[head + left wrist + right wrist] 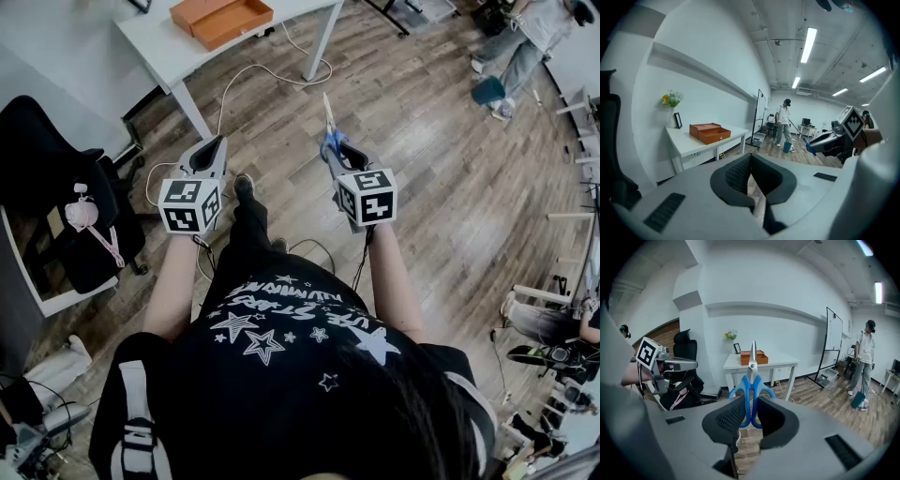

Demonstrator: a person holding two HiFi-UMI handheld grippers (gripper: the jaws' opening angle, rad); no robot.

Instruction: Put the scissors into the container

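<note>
Gripping blue-handled scissors (752, 386): right gripper (750, 412), handles pinched between its jaws, blades pointing forward. Left gripper (751, 177): jaws together, nothing between. Head view only: open inside of orange container (222, 19), on white table (164, 47), well apart from both grippers; 1 person (521, 49) beyond.

a white table (164, 42) stands on a wood floor (441, 187). an open orange box (222, 19) sits on it.

White table (164, 47) noted by wall; blk chair (42, 141) at its left. Person (864, 363) seen standing nr whiteboard (834, 341), wood floor (450, 187).
</note>
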